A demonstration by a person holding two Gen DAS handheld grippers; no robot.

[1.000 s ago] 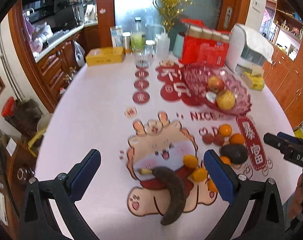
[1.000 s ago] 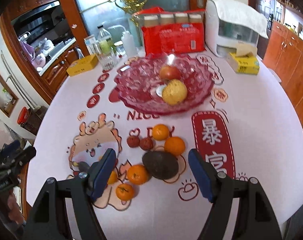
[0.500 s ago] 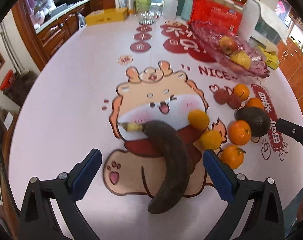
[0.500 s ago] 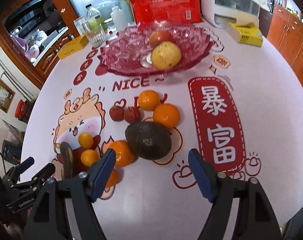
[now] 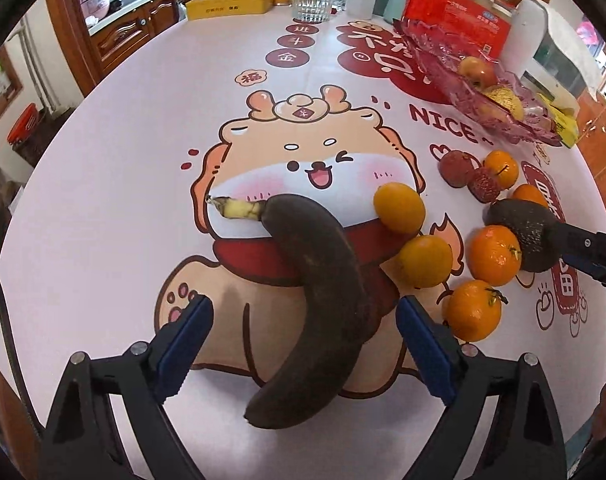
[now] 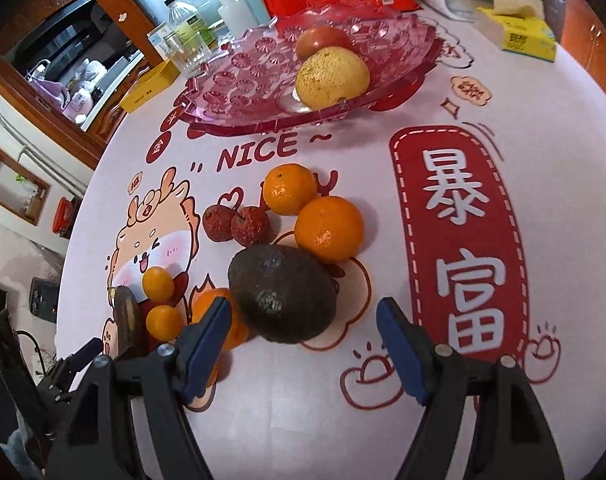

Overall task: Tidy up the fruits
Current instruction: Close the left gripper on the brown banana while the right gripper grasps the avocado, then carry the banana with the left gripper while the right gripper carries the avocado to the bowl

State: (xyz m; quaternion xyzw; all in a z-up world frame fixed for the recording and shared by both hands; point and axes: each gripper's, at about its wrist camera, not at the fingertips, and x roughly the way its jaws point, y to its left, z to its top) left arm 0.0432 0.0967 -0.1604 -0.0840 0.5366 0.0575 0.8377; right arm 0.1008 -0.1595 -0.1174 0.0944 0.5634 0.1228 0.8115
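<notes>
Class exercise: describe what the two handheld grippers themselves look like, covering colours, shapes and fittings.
Both the left gripper and the right gripper have black angular plastic arms, silver round bolts at the joints, and two flat blue pads as fingertips. No cables or sleeves show.

Blackened banana (image 5: 323, 300), curved, flat on the surface near its front edge. Dark avocado (image 6: 281, 294) on its side amid loose oranges (image 6: 329, 228) and two red lychees (image 6: 235, 222). Apple (image 6: 323, 40), yellow pear (image 6: 331, 78) in pink glass bowl (image 6: 243, 80) farther back.

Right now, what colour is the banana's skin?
Almost black-brown, with a yellowish stem; the banana shows best in the left wrist view.
</notes>
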